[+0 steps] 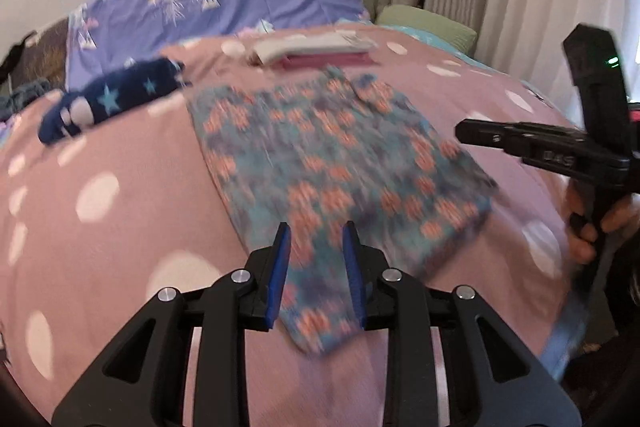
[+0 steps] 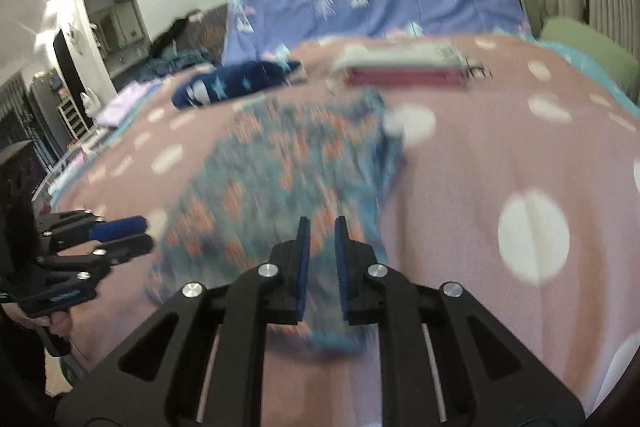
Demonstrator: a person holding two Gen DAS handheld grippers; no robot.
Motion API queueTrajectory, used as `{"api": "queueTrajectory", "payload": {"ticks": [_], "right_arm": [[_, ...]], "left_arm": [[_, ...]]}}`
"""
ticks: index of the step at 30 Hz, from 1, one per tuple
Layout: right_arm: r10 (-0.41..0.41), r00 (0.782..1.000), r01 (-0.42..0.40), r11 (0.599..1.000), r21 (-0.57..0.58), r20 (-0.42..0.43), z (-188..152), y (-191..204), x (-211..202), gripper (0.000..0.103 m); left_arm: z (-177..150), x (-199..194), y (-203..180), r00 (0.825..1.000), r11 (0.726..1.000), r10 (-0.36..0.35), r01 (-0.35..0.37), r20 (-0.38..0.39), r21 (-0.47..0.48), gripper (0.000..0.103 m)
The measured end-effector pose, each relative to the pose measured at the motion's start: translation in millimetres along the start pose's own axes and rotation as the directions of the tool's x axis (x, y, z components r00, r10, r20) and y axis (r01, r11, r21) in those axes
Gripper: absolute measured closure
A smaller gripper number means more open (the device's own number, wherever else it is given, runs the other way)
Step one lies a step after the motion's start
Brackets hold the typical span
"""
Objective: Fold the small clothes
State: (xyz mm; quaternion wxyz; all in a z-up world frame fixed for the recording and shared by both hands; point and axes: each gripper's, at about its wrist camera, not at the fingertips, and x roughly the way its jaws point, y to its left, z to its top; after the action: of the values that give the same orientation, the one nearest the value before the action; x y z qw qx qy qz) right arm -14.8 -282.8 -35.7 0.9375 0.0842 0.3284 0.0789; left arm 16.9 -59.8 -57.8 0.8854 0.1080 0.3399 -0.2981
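Both tongs pinch the near hem of the patterned garment (image 1: 336, 163), left tongs (image 1: 316, 239) and right tongs (image 2: 320, 231) narrowly parted around the cloth. It lies spread on the bed (image 1: 120, 227), unfolded; a folded stack (image 1: 316, 51) waits beyond, a starry piece (image 1: 112, 99) remains.

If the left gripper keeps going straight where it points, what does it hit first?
Most likely the patterned garment spread on the pink bedspread; the left gripper points down at its near part. Blur makes depth uncertain.
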Motion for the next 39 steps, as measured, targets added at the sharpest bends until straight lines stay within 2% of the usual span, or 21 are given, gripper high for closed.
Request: {"api": "queueTrajectory", "payload": {"ticks": [2, 4, 6, 7, 9, 13, 15, 17, 19, 21, 23, 26, 29, 30, 31, 32, 33, 35, 36, 38, 39], "right_arm": [[0.029, 1.000, -0.030, 0.999, -0.019, -0.012, 14.6, 3.7, 8.4, 0.090], [0.035, 0.998, -0.036, 0.999, -0.027, -0.052, 21.1, 2.3, 25.2, 0.090], [-0.014, 0.985, 0.017, 1.000, 0.017, -0.175, 16.6, -10.0, 56.8, 0.090], [-0.012, 0.971, 0.026, 0.998, 0.056, -0.240, 9.3, -20.2, 72.1, 0.091], [0.032, 0.972, -0.010, 0.996, 0.094, -0.232, 3.3, -30.1, 77.3, 0.092], [0.022, 0.976, -0.015, 0.999, 0.035, -0.218, 13.2, -20.5, 67.6, 0.088], [0.046, 0.981, -0.043, 0.999, 0.021, -0.189, 26.1, -19.8, 61.4, 0.078], [0.024, 0.992, -0.024, 1.000, 0.002, -0.126, 45.7, -22.5, 55.4, 0.068], [0.017, 0.994, -0.018, 1.000, -0.007, -0.109, 67.7, -27.9, 61.6, 0.063], [0.043, 0.991, -0.042, 0.999, 0.008, -0.124, 85.6, -38.2, 78.3, 0.058], [0.047, 0.985, -0.042, 0.999, 0.031, -0.169, 102.4, -50.1, 106.8, 0.058], [0.019, 0.976, -0.010, 0.999, 0.043, -0.216, 111.0, -62.7, 142.9, 0.057], [0.026, 0.967, -0.008, 0.998, 0.070, -0.255, 112.9, -78.2, 172.1, 0.056], [0.035, 0.964, -0.011, 0.996, 0.093, -0.262, 114.1, -84.0, 180.5, 0.063], [0.056, 0.963, -0.021, 0.991, 0.133, -0.264, 114.3, -91.2, 189.6, 0.075], [0.080, 0.962, -0.037, 0.986, 0.165, -0.261, 113.8, -94.9, 193.5, 0.094], [0.112, 0.964, -0.062, 0.977, 0.206, -0.242, 113.3, -97.7, 192.9, 0.099], [0.096, 0.980, -0.061, 0.979, 0.195, -0.172, 113.7, -93.7, 177.8, 0.099], [0.048, 0.986, -0.025, 0.988, 0.152, -0.156, 112.2, -87.7, 171.0, 0.099], [0.001, 0.983, 0.021, 0.993, 0.115, -0.183, 107.3, -85.1, 175.1, 0.099], [-0.021, 0.976, 0.043, 0.994, 0.097, -0.215, 102.5, -86.3, 184.6, 0.095]], "left_arm": [[9.5, 12.9, 5.6, 1.000, 1.000, 0.006, -0.006, -0.002, -0.006, 0.074], [11.2, 33.8, 14.8, 0.999, 0.999, 0.006, -0.008, -0.046, -0.040, 0.073], [4.4, 53.5, 19.4, 0.995, 0.998, 0.017, -0.023, -0.102, -0.064, 0.073], [-1.4, 56.5, 20.1, 0.996, 0.998, 0.009, -0.015, -0.086, -0.066, 0.072], [-5.8, 52.5, 14.7, 0.998, 0.999, 0.022, -0.024, -0.060, -0.032, 0.071], [0.7, 44.6, 17.6, 0.998, 1.000, -0.011, 0.010, -0.058, -0.029, 0.067], [9.1, 39.5, 26.1, 0.999, 0.998, -0.026, 0.024, -0.037, -0.052, 0.066], [17.8, 37.2, 37.1, 0.999, 0.995, -0.041, 0.039, -0.016, -0.091, 0.058], [26.8, 40.6, 48.4, 1.000, 0.993, -0.011, 0.010, -0.008, -0.117, 0.055], [35.5, 51.7, 61.0, 1.000, 0.992, 0.018, -0.020, -0.017, -0.128, 0.054], [37.5, 69.7, 75.5, 0.997, 0.985, 0.044, -0.053, -0.059, -0.166, 0.054], [28.3, 92.7, 83.8, 0.993, 0.977, 0.011, -0.035, -0.115, -0.210, 0.052], [20.9, 97.7, 84.6, 0.995, 0.976, -0.004, -0.018, -0.100, -0.216, 0.048], [20.9, 97.5, 86.7, 0.995, 0.974, -0.017, -0.006, -0.098, -0.227, 0.048], [20.4, 97.1, 88.4, 0.995, 0.972, -0.025, 0.002, -0.098, -0.235, 0.048], [19.9, 97.5, 89.7, 0.995, 0.971, -0.032, 0.008, -0.096, -0.240, 0.048], [19.6, 97.8, 90.9, 0.995, 0.970, -0.035, 0.011, -0.094, -0.243, 0.048], [20.1, 98.3, 90.8, 0.995, 0.971, -0.034, 0.011, -0.090, -0.240, 0.048], [20.1, 99.1, 91.3, 0.995, 0.971, -0.033, 0.010, -0.090, -0.238, 0.047], [20.2, 100.6, 91.3, 0.995, 0.972, -0.032, 0.010, -0.091, -0.236, 0.047], [20.0, 101.0, 91.7, 0.995, 0.971, -0.034, 0.012, -0.091, -0.237, 0.047]]}}
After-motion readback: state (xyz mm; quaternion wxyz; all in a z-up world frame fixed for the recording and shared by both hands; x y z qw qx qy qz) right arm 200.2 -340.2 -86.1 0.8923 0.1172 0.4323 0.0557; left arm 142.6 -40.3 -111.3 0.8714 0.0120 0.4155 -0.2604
